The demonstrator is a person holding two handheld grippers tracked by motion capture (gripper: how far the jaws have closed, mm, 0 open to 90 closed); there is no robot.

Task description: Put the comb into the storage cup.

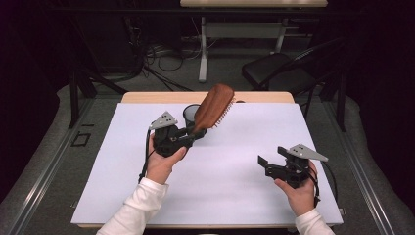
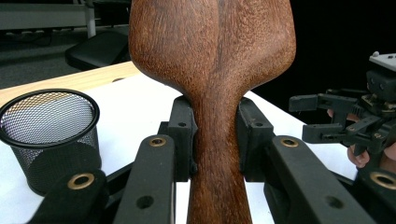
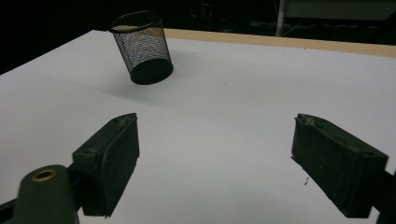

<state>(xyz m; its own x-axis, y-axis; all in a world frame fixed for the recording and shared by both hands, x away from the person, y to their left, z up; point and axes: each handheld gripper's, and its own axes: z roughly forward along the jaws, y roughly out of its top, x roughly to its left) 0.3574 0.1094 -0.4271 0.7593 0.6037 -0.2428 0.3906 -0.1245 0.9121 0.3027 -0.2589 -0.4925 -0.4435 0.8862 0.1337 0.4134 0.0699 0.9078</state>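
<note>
L gripper pinches wooden hairbrush by its handle, just beside mesh cup. R gripper spread wide w/ nothing between, well apart from cup.

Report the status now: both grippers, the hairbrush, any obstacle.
Left gripper shut on hairbrush handle, brush raised beside mesh cup. Right gripper open, empty. Nothing in the way.

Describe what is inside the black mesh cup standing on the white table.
The mesh cup looks empty in the left gripper view: bare mesh wall and dark base. In the high view, the wooden hairbrush held by the left tool covers part of it.
</note>
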